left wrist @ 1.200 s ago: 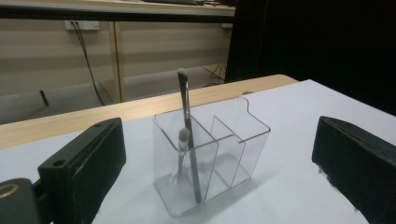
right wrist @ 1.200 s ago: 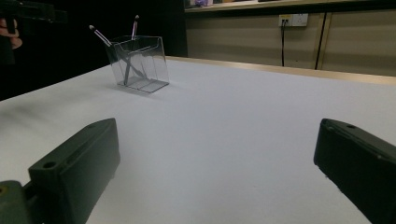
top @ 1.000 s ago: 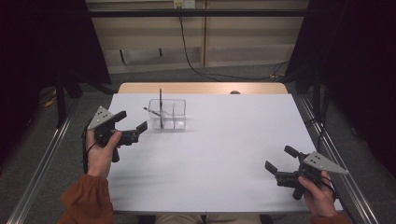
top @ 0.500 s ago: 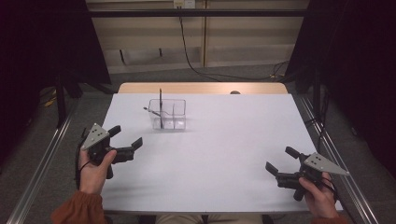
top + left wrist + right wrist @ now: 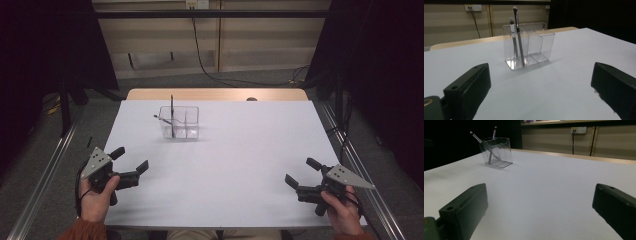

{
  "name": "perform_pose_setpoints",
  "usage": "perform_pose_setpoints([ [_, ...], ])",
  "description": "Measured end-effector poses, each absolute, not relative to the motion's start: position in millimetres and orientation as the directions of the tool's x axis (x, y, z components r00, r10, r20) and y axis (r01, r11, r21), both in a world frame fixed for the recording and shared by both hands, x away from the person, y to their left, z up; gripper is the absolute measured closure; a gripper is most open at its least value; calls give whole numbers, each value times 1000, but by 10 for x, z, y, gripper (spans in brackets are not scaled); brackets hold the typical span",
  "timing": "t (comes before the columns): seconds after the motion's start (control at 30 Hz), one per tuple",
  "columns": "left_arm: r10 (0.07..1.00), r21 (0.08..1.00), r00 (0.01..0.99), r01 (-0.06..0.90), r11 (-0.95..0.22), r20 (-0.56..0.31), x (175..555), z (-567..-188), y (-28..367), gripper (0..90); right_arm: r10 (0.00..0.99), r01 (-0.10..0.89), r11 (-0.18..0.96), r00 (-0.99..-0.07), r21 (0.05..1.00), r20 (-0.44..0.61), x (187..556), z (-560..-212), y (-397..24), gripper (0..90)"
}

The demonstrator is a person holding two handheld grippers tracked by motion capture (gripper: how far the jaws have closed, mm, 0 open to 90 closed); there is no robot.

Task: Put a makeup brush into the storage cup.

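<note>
A clear plastic organizer (image 5: pixel 179 123) (image 5: pixel 529 45) (image 5: pixel 496 151) with compartments stands on the white table (image 5: pixel 240 145), toward the far left. Two makeup brushes (image 5: pixel 515 35) (image 5: pixel 171 116) (image 5: pixel 489 146) lean in its left compartment, tips up. My left gripper (image 5: pixel 131 161) (image 5: pixel 539 92) is held open near the front left edge, well short of the organizer, with nothing between its jaws. Near the front right corner my right gripper (image 5: pixel 303 172) (image 5: pixel 541 212) is open and holds nothing.
A wooden strip (image 5: pixel 215 94) runs along the table's far edge. Metal rails (image 5: pixel 45 180) flank both sides of the table. A wall with a socket and a hanging cable (image 5: pixel 200 45) lies behind. Dark curtains stand at both sides.
My left gripper has drawn back from near the organizer toward the front left edge of the table. The right gripper has barely moved.
</note>
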State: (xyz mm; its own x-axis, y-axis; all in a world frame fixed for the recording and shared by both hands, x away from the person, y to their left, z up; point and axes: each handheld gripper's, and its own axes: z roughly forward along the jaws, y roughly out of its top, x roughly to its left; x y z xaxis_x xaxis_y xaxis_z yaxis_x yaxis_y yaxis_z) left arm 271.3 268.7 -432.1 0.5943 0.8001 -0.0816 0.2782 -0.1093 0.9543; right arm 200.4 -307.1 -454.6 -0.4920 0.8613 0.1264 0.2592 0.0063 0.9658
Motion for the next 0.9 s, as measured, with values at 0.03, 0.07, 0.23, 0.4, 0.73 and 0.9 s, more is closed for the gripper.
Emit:
perform_pose_setpoints([
  [0.03,800,955,596,275,-114,-76,2704,-4337,2689,28,861,260,6,-493,966,127,2005,-4545,-3068,0],
  [0.07,799,954,597,274,-121,-70,2698,-4346,2691,28,860,258,4,-493,966,128,2007,-4545,-3064,0],
  [0.23,802,961,591,262,-89,-86,2659,-4383,2737,28,861,256,7,-492,967,124,2004,-4543,-3067,0],
  [0.4,802,959,590,269,-87,-92,2626,-4429,2780,28,863,248,8,-491,969,119,1980,-4532,-3082,0],
  [0.73,805,961,586,263,-86,-88,2528,-4435,2812,28,859,242,24,-501,970,104,1975,-4527,-3048,0],
  [0.9,808,960,583,264,-88,-87,2545,-4438,2820,28,858,245,22,-502,969,108,1982,-4529,-3054,0],
])
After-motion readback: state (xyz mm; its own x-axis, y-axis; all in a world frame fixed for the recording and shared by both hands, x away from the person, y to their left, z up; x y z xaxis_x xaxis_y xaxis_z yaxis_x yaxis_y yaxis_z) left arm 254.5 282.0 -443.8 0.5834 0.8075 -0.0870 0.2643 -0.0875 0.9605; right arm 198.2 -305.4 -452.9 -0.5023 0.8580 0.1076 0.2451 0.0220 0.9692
